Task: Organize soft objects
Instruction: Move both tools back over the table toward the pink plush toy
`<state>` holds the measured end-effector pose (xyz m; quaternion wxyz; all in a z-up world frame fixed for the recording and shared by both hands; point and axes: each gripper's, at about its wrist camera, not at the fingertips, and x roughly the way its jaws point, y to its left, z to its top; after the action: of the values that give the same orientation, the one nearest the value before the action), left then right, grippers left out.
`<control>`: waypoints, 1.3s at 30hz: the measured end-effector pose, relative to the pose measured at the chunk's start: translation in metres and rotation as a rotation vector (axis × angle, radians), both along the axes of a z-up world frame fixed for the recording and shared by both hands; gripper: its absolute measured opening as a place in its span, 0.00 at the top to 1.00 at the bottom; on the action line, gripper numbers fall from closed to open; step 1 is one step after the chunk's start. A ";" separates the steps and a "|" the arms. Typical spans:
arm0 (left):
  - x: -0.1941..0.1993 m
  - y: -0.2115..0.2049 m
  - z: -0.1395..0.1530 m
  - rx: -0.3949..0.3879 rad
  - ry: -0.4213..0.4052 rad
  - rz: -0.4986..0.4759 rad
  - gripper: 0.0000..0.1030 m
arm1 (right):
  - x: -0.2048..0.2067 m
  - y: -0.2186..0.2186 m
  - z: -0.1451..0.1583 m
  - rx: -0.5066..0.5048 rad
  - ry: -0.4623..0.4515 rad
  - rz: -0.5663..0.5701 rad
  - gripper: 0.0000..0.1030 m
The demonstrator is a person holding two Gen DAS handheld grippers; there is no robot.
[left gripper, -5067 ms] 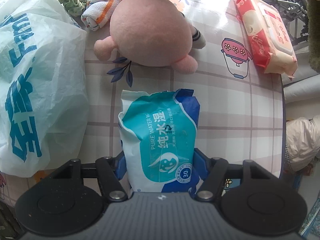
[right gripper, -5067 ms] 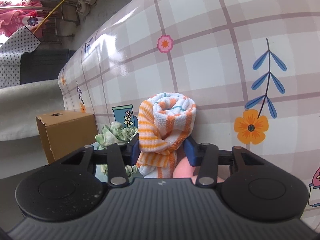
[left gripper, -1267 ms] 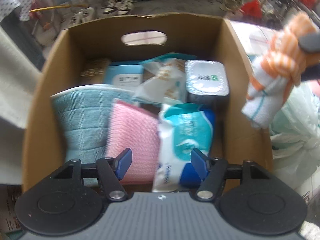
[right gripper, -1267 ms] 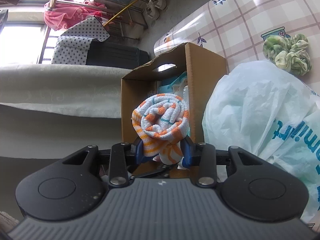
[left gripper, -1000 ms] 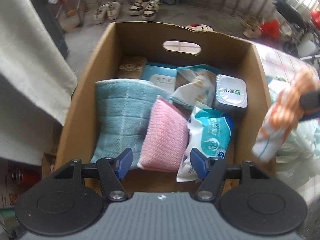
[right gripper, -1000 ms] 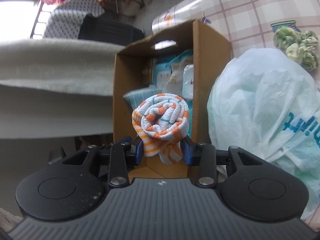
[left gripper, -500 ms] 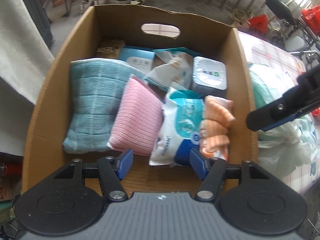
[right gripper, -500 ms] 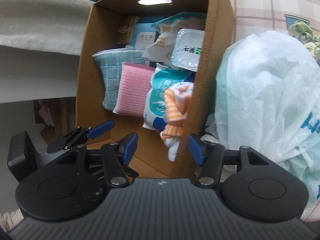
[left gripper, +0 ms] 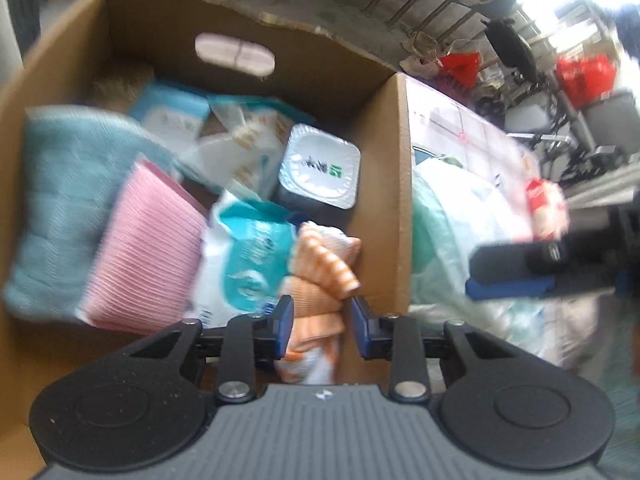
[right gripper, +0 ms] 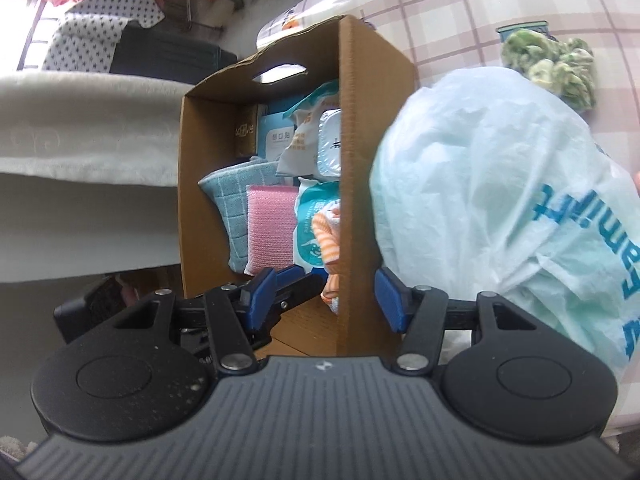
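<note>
An orange-and-white striped rolled towel (left gripper: 320,264) lies in the cardboard box (left gripper: 400,200) against its right wall, next to a teal wet-wipes pack (left gripper: 244,256). It also shows in the right wrist view (right gripper: 330,236). My left gripper (left gripper: 320,320) hangs over the towel's near end with its fingers either side of it; the view is blurred and I cannot tell if they grip it. My right gripper (right gripper: 324,300) is open and empty, straddling the box wall (right gripper: 356,200).
The box also holds a blue cloth (left gripper: 64,200), a pink cloth (left gripper: 148,252), a sealed white tub (left gripper: 320,168) and paper packs. A pale green plastic bag (right gripper: 500,200) lies right of the box on the checked tablecloth, with a green scrunchie (right gripper: 552,64) beyond.
My right gripper let go of the striped towel into the box, stayed open and drew back. My left gripper moved right and narrowed around the towel's near end.
</note>
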<state>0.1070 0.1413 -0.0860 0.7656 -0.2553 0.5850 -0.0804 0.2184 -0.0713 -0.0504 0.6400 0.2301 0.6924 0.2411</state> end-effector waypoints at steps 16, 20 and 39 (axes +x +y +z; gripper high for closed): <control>0.017 0.011 -0.051 -0.230 0.188 0.182 0.65 | -0.016 -0.053 -0.012 0.073 0.005 -0.164 0.46; 0.010 0.013 -0.024 -0.156 0.148 0.225 0.41 | -0.016 -0.064 -0.005 0.131 -0.006 -0.172 0.38; 0.003 -0.139 0.137 0.222 -0.132 0.211 0.32 | 0.031 -0.238 0.019 0.182 -0.181 -0.211 0.20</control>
<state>0.1102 0.0024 0.0511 0.8299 -0.2235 0.5087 0.0490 0.2493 -0.3091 -0.0310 0.6980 0.3360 0.5791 0.2541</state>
